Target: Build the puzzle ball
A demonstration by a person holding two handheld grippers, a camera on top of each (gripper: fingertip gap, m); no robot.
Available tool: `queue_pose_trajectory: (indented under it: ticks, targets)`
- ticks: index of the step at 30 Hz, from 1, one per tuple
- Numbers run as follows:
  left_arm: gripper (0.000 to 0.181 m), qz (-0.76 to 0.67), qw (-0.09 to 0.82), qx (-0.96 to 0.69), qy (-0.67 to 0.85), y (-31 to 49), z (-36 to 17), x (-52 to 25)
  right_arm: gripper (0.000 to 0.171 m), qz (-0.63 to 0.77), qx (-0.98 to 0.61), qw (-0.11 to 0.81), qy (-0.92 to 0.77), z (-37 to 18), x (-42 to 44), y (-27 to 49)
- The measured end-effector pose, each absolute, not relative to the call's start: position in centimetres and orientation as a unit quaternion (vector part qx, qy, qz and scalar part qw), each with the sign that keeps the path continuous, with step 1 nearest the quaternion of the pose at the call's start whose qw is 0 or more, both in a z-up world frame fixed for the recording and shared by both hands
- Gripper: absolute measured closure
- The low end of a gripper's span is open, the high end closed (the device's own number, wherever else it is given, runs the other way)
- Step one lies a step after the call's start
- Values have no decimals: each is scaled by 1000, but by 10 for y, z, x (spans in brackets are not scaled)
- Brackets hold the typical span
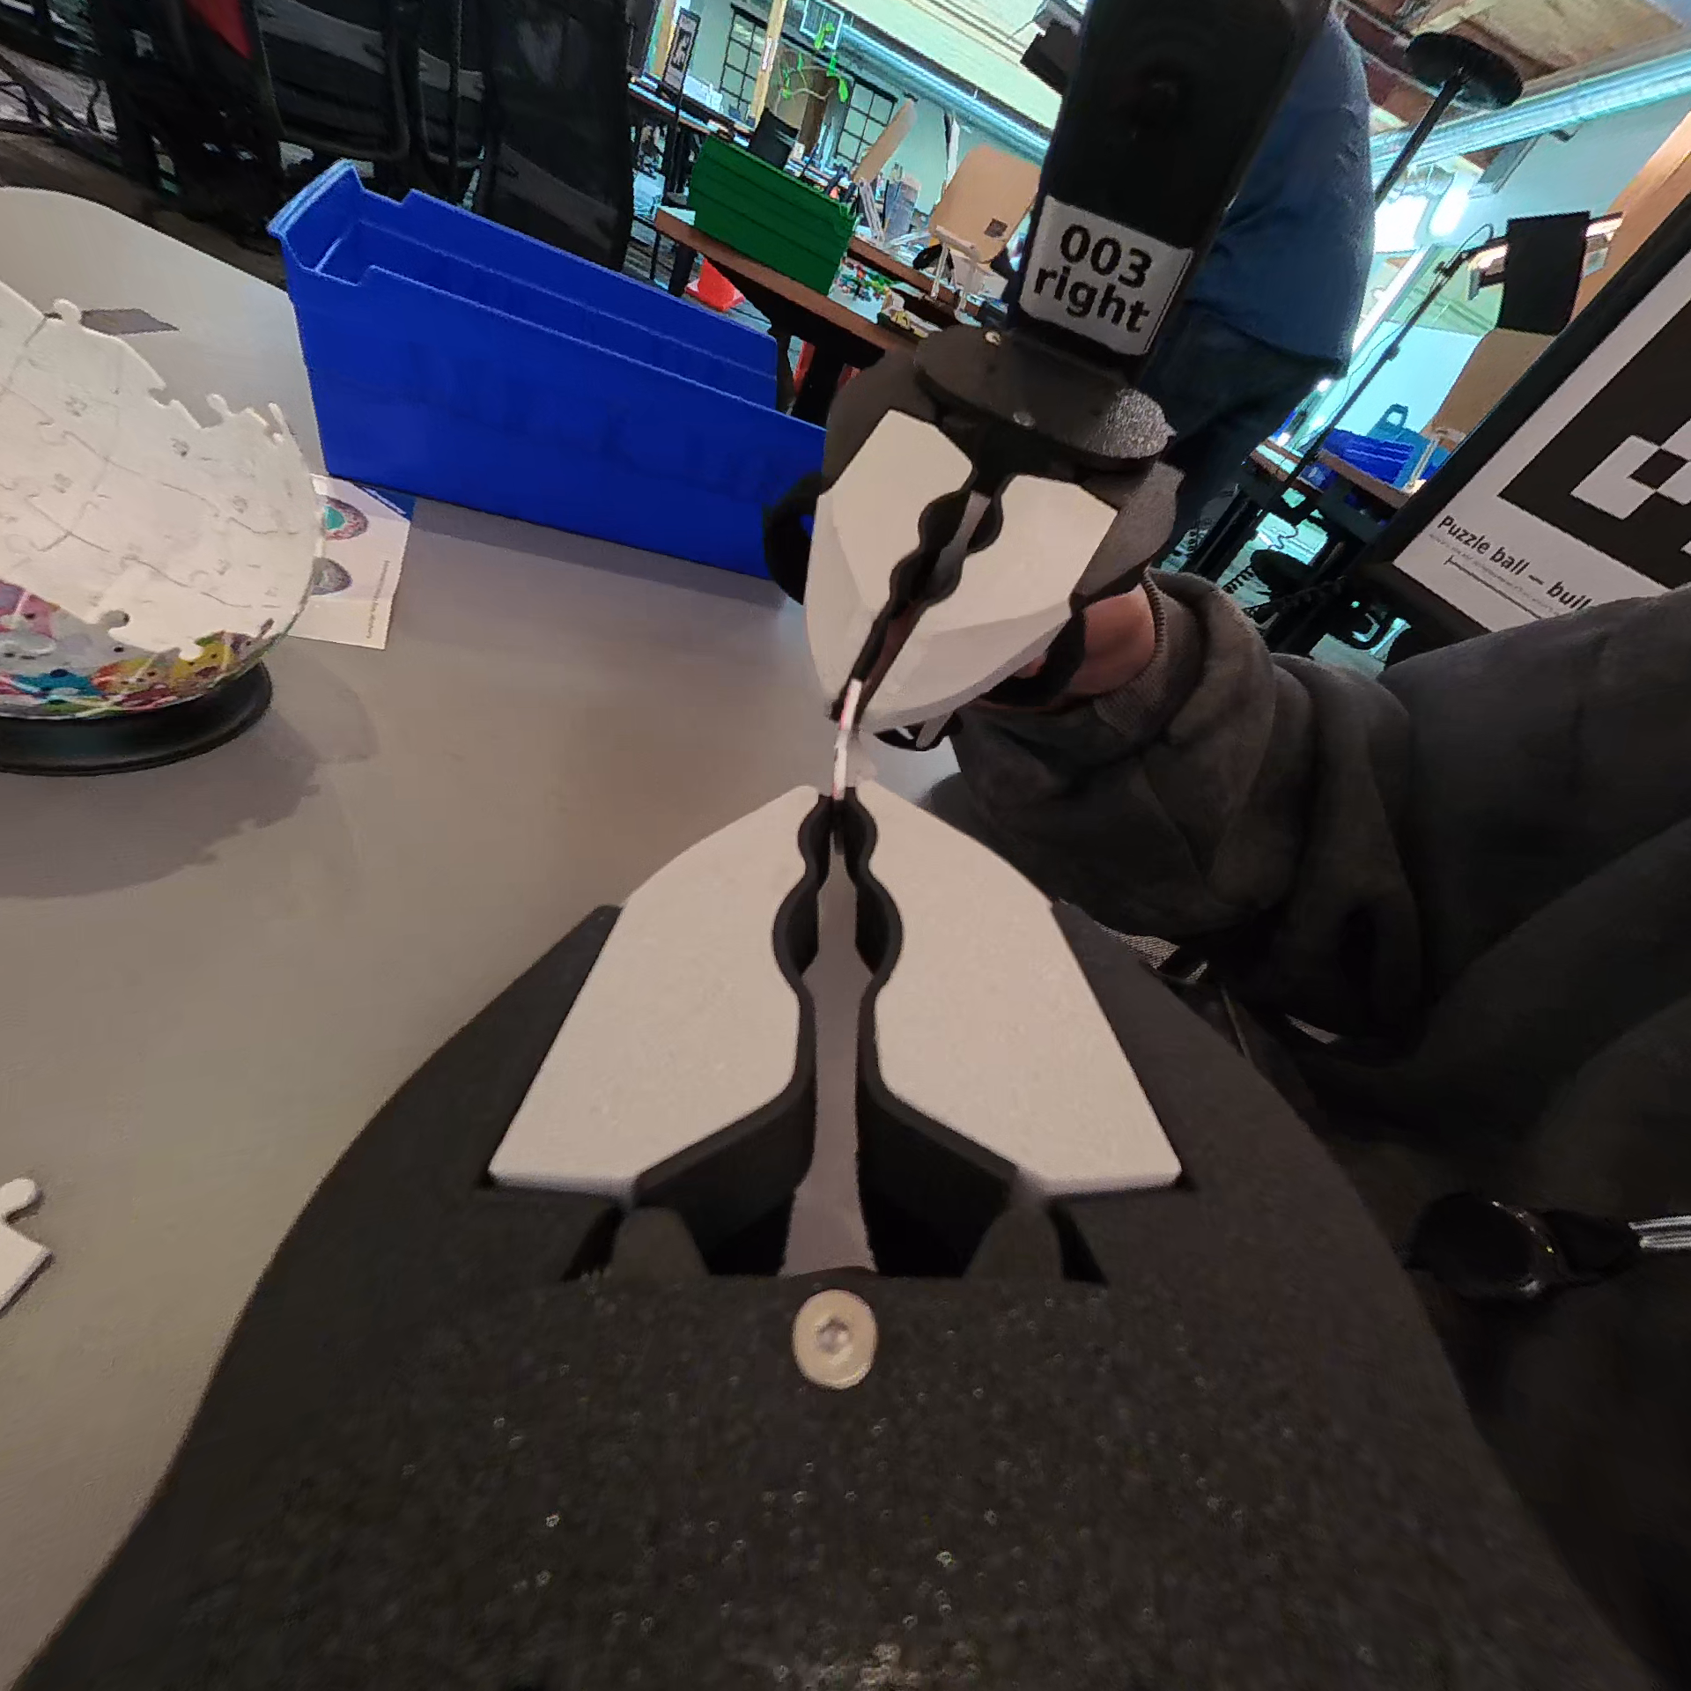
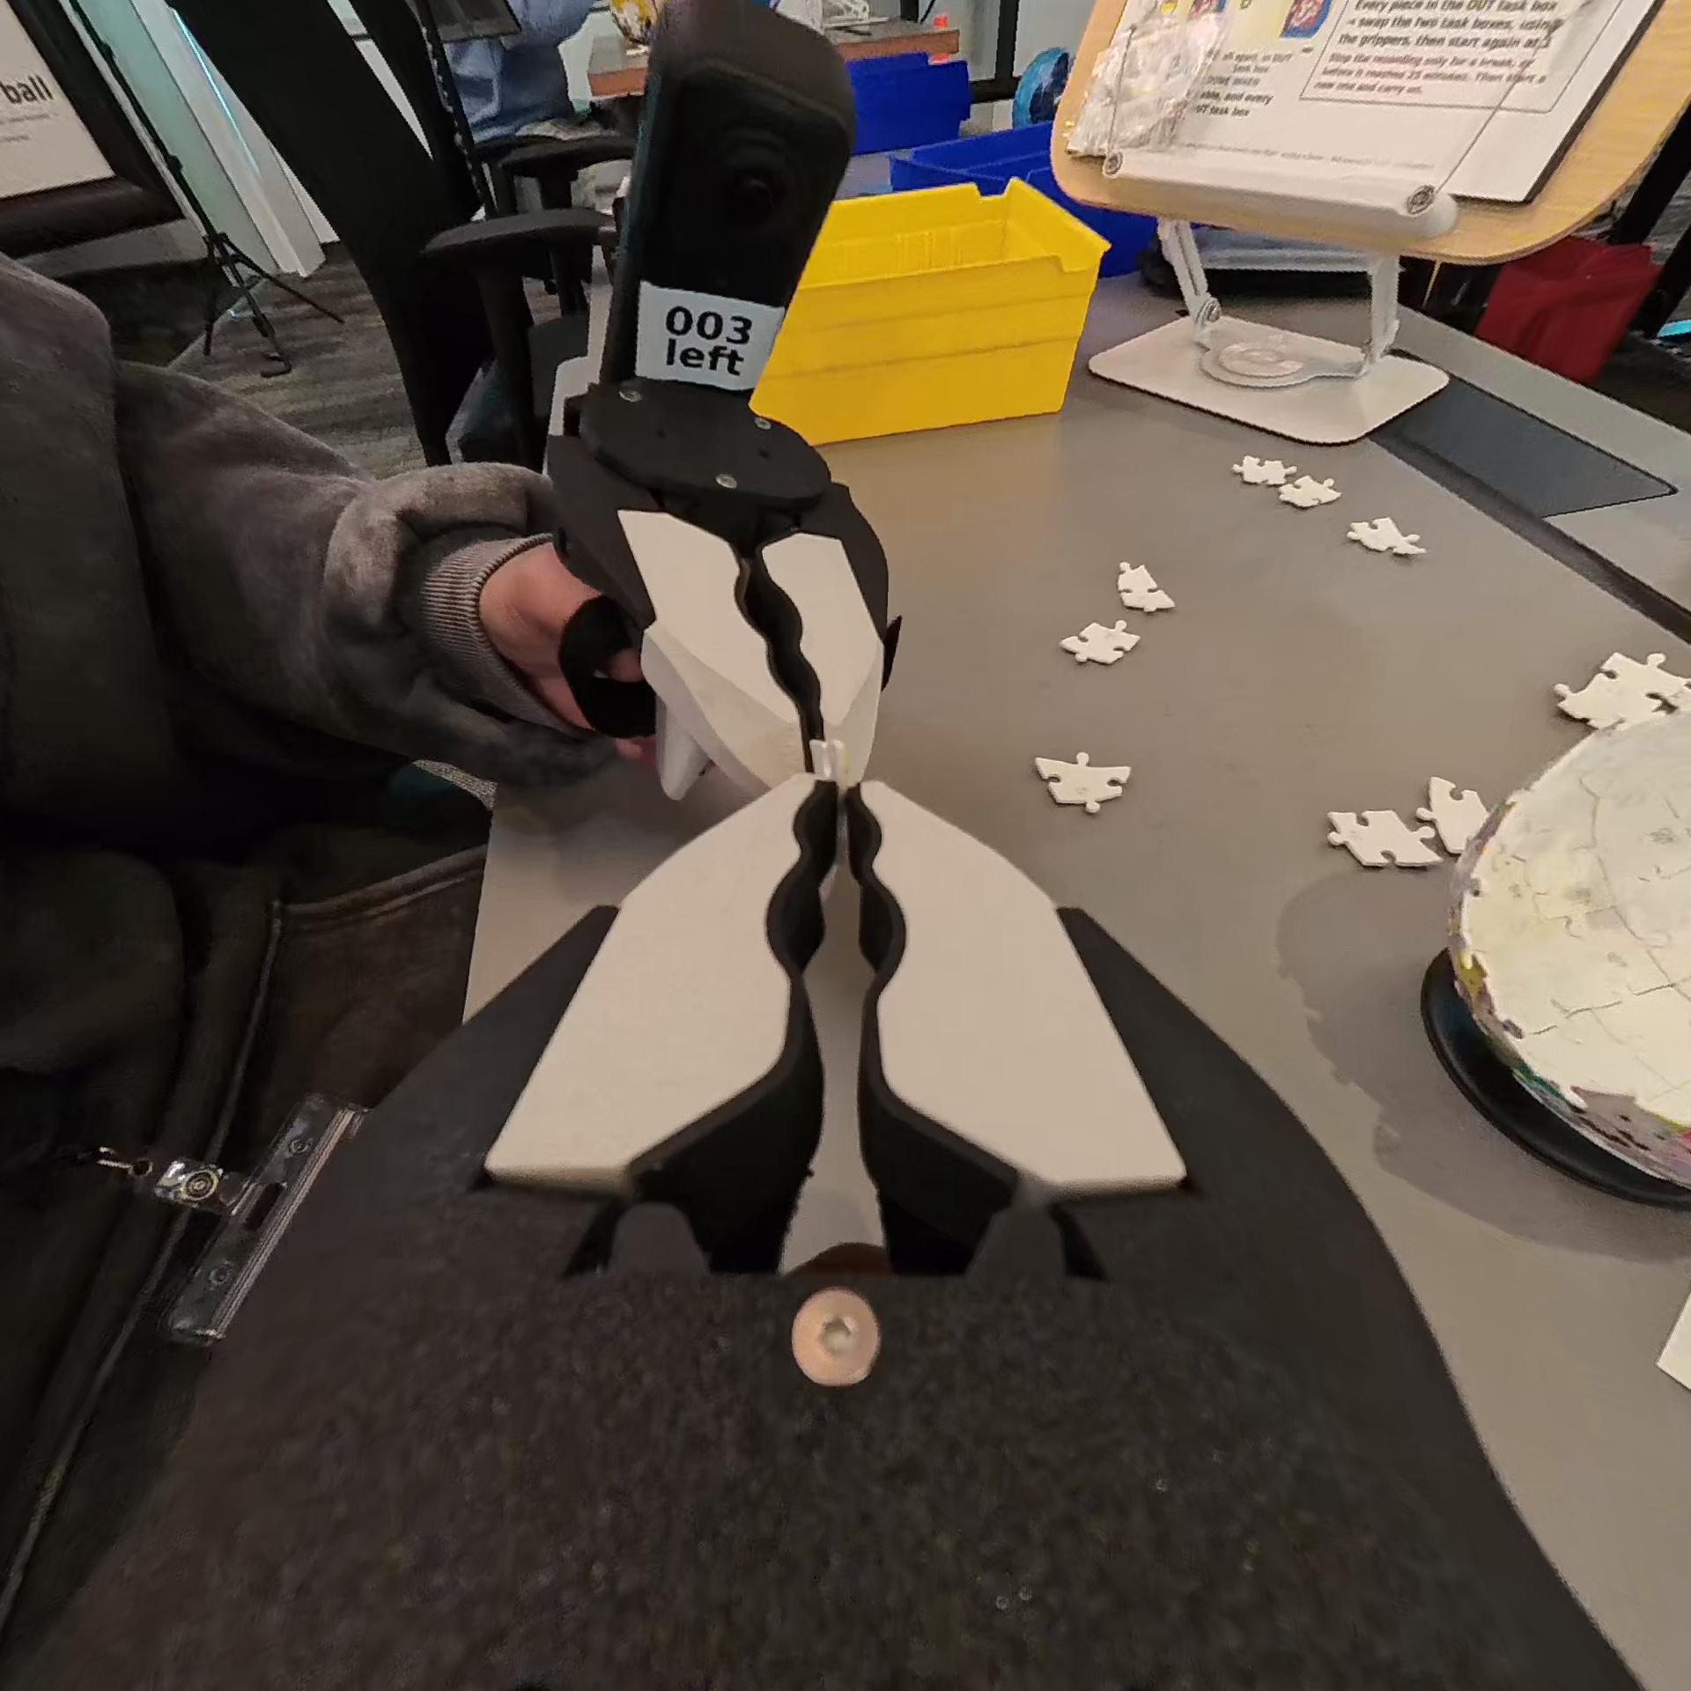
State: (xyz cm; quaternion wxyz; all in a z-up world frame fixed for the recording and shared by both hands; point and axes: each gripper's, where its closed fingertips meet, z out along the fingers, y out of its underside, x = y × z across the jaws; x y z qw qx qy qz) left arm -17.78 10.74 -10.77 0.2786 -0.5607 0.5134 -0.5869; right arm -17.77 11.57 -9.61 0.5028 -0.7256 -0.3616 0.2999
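Observation:
My left gripper (image 1: 834, 805) and my right gripper (image 2: 837, 789) meet tip to tip above the grey table's near edge. A thin white puzzle piece (image 1: 844, 741), seen edge-on, bridges the two pairs of fingertips. Both grippers are shut on it. In the left wrist view the right gripper (image 1: 856, 700) points down at my tips. In the right wrist view the left gripper (image 2: 828, 746) does the same, with the piece (image 2: 828, 761) between them. The part-built puzzle ball (image 1: 137, 512) stands on a black ring stand (image 1: 137, 732); it also shows in the right wrist view (image 2: 1592, 961).
Several loose white pieces (image 2: 1084, 780) lie on the table (image 2: 1281, 732) between the grippers and the ball. A blue bin (image 1: 512, 403) and a printed sheet (image 1: 357, 567) lie behind the ball. A yellow bin (image 2: 933, 311) and a board on a white stand (image 2: 1281, 366) stand at the back. Less than 4 cm separates the two grippers' tips. The part-built puzzle ball (image 1: 137, 512) is about 20 cm from both grippers' fingertips.

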Motion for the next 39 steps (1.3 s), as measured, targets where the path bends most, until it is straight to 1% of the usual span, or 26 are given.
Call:
queue_pose_trajectory:
  ticks: [6,7,8,10,14,17,20,22,26,30,33,39]
  targets:
    - [179,-595,263,-559,513,104,-110,-177,170,280,-734,491,-376,-98,-176,114]
    - [177,-597,257,-560,514,105,-110,-179,170,273,-734,492,-381,-97,-174,114]
    - [170,-595,260,-563,511,109,-109,-180,170,262,-732,495,-387,-94,-171,115]
    - [162,-595,276,-570,496,123,-104,-184,170,222,-729,505,-406,-79,-153,121]
    - [150,-561,290,-597,495,163,-97,-185,170,103,-705,548,-438,-17,-95,157]
    - [149,-526,317,-626,481,211,-81,-174,170,2,-700,541,-465,1,-48,209]
    - [149,-494,332,-647,477,258,-63,-153,170,-8,-702,519,-488,-17,-30,262]
    - [149,-461,321,-656,504,276,-62,-131,170,-8,-698,501,-511,-36,-28,287]
    - [146,-323,313,-676,584,310,-82,-89,170,-18,-673,497,-547,-66,-19,319]
    - [145,-221,284,-674,645,333,-109,-60,170,20,-640,536,-549,-80,-18,335]
    - [150,-214,261,-667,664,339,-114,-47,170,34,-616,555,-558,-88,-18,342]
    - [165,-204,233,-658,687,346,-126,-37,170,50,-601,549,-579,-98,-22,345]
